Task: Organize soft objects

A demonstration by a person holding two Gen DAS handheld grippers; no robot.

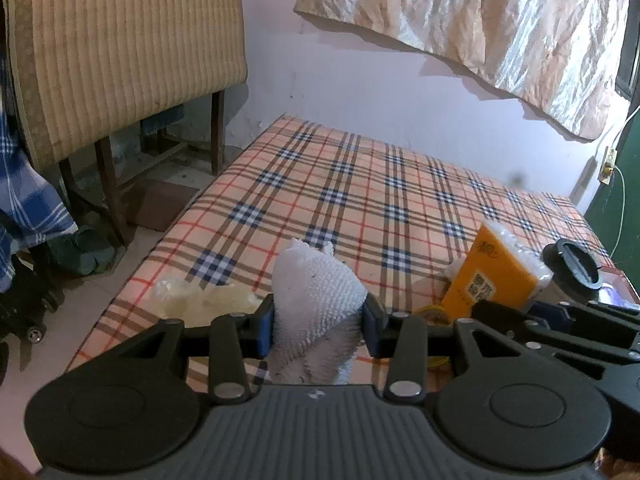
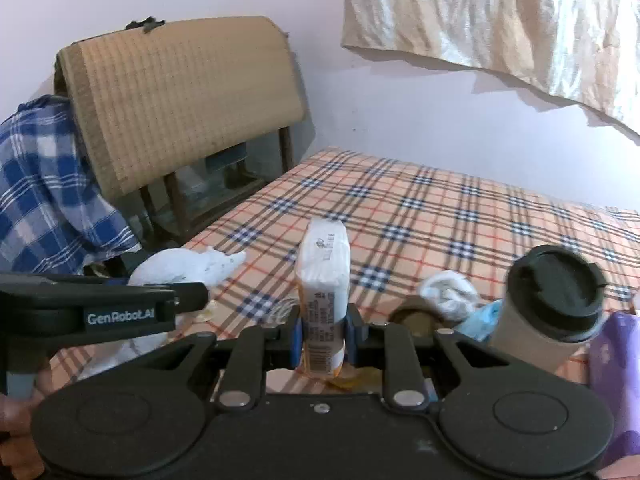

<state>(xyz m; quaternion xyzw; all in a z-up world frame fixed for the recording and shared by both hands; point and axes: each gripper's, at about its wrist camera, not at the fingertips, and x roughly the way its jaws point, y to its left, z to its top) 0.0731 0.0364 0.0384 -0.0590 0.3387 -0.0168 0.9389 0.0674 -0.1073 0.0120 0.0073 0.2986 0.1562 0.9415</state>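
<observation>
My left gripper (image 1: 318,322) is shut on a white knitted cloth (image 1: 316,292), which bulges up between the blue pads above the plaid bed sheet (image 1: 360,184). In the right wrist view the same cloth (image 2: 188,266) sticks out of the left gripper at the left edge. My right gripper (image 2: 323,336) is shut on an orange and white tissue pack (image 2: 324,280), held upright on its narrow side. That pack (image 1: 494,276) also shows at the right of the left wrist view. Both items hang clear of the bed.
A cup with a black lid (image 2: 556,292), a crumpled white wad (image 2: 448,292), something blue (image 2: 480,320) and a purple item (image 2: 616,360) lie at the right. A clear plastic bag (image 1: 204,300) rests near the bed's left edge. A mat-draped chair (image 1: 120,52) stands beside the bed.
</observation>
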